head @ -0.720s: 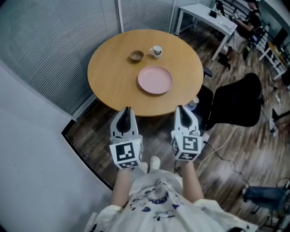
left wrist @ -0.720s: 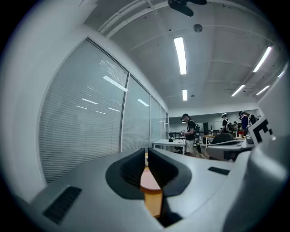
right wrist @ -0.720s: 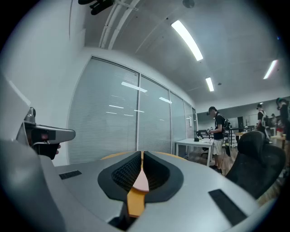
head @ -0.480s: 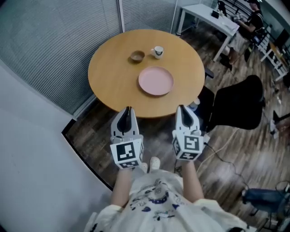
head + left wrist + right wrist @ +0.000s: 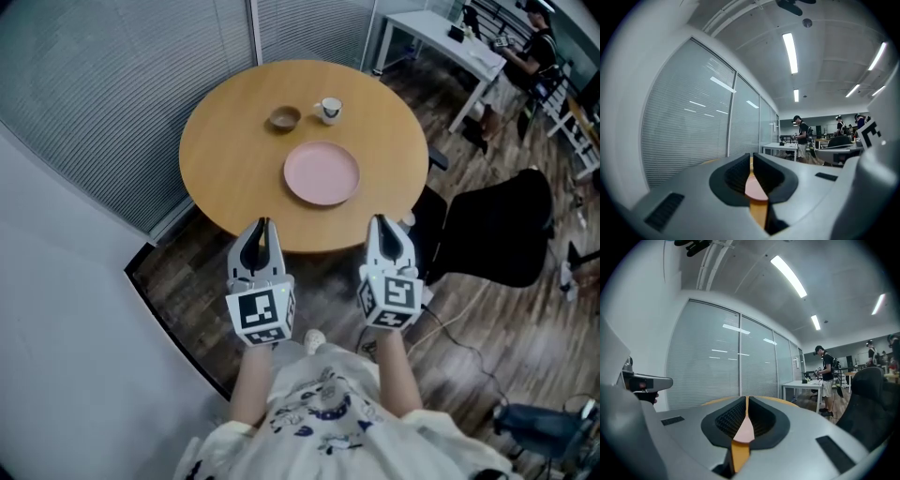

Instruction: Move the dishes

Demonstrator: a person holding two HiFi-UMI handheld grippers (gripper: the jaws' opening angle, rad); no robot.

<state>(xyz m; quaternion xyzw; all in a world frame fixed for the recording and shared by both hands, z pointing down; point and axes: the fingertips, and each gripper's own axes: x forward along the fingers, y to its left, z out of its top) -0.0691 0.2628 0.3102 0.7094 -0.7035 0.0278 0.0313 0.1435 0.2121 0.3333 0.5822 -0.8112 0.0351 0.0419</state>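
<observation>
Round wooden table [image 5: 234, 159], on which are borne:
- pink plate [image 5: 322, 174], laid flat near the middle, nearest the grippers;
- small brown bowl [image 5: 284, 118] and white cup [image 5: 328, 110], set side by side beyond the plate, apart from it and from each other. The bowl appears empty, though it is too small to be judged.

Left gripper [image 5: 262, 228] and right gripper [image 5: 379, 223] are held side by side at the table's near edge. The jaws of each are closed together, with nothing gripped.
</observation>
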